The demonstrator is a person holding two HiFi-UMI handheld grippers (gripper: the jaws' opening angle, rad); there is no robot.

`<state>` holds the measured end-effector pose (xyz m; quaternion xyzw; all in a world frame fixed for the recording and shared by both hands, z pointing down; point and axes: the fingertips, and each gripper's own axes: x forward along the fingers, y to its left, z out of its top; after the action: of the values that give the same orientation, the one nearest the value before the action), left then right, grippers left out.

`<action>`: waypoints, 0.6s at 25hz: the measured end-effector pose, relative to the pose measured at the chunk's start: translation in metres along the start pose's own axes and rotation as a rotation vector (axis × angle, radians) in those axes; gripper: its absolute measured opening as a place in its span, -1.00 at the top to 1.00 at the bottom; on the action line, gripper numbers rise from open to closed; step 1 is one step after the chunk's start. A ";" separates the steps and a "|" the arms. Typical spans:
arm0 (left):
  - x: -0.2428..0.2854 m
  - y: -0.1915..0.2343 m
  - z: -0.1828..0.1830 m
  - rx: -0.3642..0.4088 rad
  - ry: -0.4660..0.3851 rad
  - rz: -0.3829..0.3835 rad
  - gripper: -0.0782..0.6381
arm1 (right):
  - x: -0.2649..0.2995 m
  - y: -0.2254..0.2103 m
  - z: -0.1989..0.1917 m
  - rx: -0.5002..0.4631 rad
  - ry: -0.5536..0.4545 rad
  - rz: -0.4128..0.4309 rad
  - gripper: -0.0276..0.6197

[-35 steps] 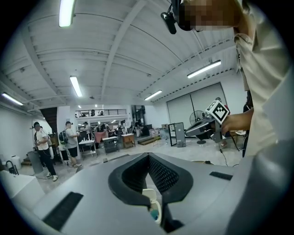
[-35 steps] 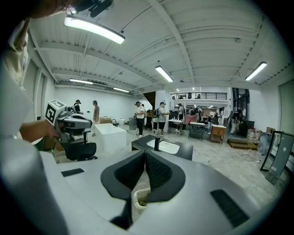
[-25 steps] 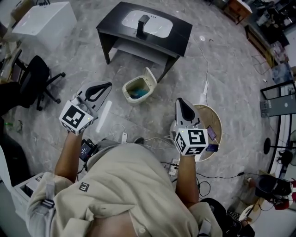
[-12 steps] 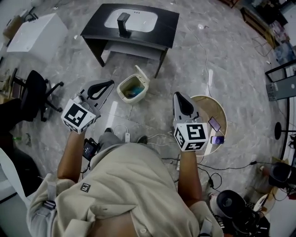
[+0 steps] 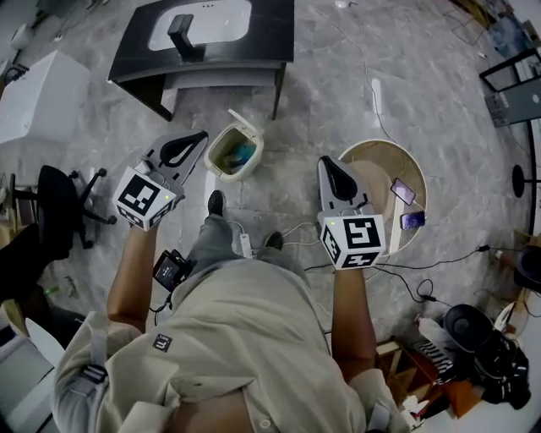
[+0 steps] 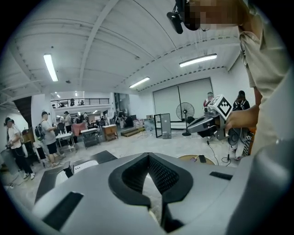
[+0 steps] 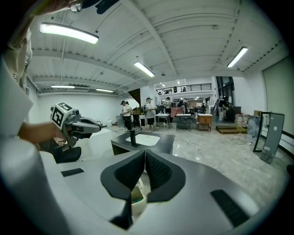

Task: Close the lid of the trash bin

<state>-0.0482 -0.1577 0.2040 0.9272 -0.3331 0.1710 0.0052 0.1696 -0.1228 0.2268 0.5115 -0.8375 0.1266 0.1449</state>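
While I stand over the grey stone floor (image 5: 338, 93), the trash bin (image 5: 216, 172) sits just ahead of my feet, in front of the black desk (image 5: 270, 34). Its lid (image 5: 243, 121) is hinged up and open at the far side, and something blue (image 5: 242, 154) lies inside the cream tub.

My left gripper (image 5: 201, 135) hovers just beside the bin's left rim, apart from it. Its fingers are pressed together at the tips with nothing between them. My right gripper (image 5: 325, 161) hangs to the bin's right, well apart from it and near the round wooden table (image 5: 372, 152). Its fingers are also pressed tip to tip and hold nothing. In the right gripper view the cream bin shows low through the gap under the closed tips.

Each gripper carries a marker cube, the left one (image 5: 145, 197) and the right one (image 5: 352, 239). Both are printed with black-and-white square patterns rather than letters. A small dark patch (image 5: 161, 342) on my shirt bears a white mark too small to read.

Two phones (image 5: 403, 191) lie on the round table. A white inset panel (image 5: 220, 17) tops the desk, with a dark upright piece (image 5: 182, 35) on it. A black office chair (image 5: 51, 211) stands to my left.
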 end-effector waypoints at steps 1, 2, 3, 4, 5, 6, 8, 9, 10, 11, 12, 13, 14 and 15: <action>0.008 0.009 -0.006 -0.004 0.004 -0.017 0.74 | 0.005 -0.001 -0.003 0.010 0.009 -0.016 0.84; 0.017 0.017 -0.010 -0.004 0.008 -0.034 0.74 | 0.010 -0.002 -0.007 0.021 0.018 -0.030 0.83; 0.025 0.025 -0.015 -0.002 0.011 -0.051 0.74 | 0.016 -0.003 -0.010 0.032 0.026 -0.042 0.83; 0.034 0.033 -0.019 0.003 0.015 -0.069 0.74 | 0.022 -0.004 -0.013 0.039 0.034 -0.054 0.83; 0.043 0.040 -0.024 0.008 0.019 -0.086 0.74 | 0.028 -0.006 -0.017 0.043 0.043 -0.066 0.83; 0.052 0.046 -0.030 0.012 0.023 -0.103 0.74 | 0.034 -0.008 -0.019 0.045 0.051 -0.078 0.83; 0.068 0.056 -0.048 0.015 0.040 -0.137 0.74 | 0.045 -0.010 -0.026 0.053 0.067 -0.107 0.83; 0.077 0.060 -0.059 0.015 0.053 -0.152 0.74 | 0.049 -0.011 -0.030 0.062 0.075 -0.122 0.83; 0.085 0.063 -0.071 0.014 0.069 -0.167 0.74 | 0.053 -0.012 -0.034 0.074 0.082 -0.136 0.83; 0.093 0.065 -0.083 0.010 0.084 -0.180 0.74 | 0.055 -0.012 -0.040 0.087 0.089 -0.148 0.83; 0.102 0.067 -0.096 0.003 0.100 -0.192 0.74 | 0.058 -0.012 -0.046 0.097 0.099 -0.157 0.83; 0.110 0.067 -0.109 -0.005 0.115 -0.204 0.74 | 0.060 -0.012 -0.053 0.103 0.112 -0.162 0.83; 0.118 0.068 -0.122 -0.014 0.132 -0.217 0.74 | 0.063 -0.011 -0.060 0.104 0.128 -0.166 0.83; 0.127 0.069 -0.136 -0.022 0.150 -0.229 0.74 | 0.067 -0.012 -0.068 0.103 0.145 -0.170 0.83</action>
<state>-0.0421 -0.2723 0.3658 0.9437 -0.2257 0.2342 0.0599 0.1586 -0.1582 0.3152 0.5768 -0.7709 0.1933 0.1886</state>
